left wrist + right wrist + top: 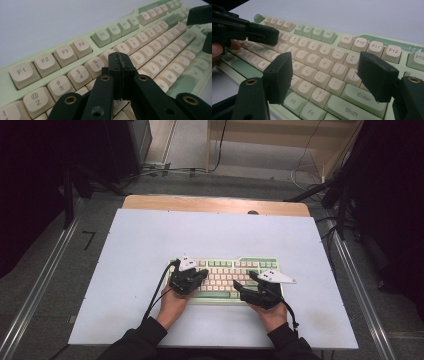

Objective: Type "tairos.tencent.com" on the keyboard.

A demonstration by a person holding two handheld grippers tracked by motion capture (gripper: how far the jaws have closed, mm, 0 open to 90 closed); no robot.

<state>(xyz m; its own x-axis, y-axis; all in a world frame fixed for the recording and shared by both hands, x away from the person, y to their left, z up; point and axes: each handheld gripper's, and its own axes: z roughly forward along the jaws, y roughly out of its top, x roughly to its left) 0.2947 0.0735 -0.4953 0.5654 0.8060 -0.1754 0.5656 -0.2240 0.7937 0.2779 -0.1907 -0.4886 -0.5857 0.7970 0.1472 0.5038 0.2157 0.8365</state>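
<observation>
The left gripper (122, 72), jaws shut on nothing, makes one tip to press a key on the keyboard (260, 262), while the right gripper (324, 77) hovers wide open and empty.

keyboard (227, 277) partly hidden under both claws, far keycap legends blurred

The keyboard (225, 277) looks like matt plastic, its cream and pale green keycaps (325, 65) smooth with a faint sheen, and it lies on a smooth, matt pale sheet (150, 245) with bare wood (215, 203) showing along the sheet's far edge. Above the keyboard, both grippers' jaws are matt black plastic, slightly rough at the pads (378, 75), with brass-coloured metal rivets (105, 78).
</observation>
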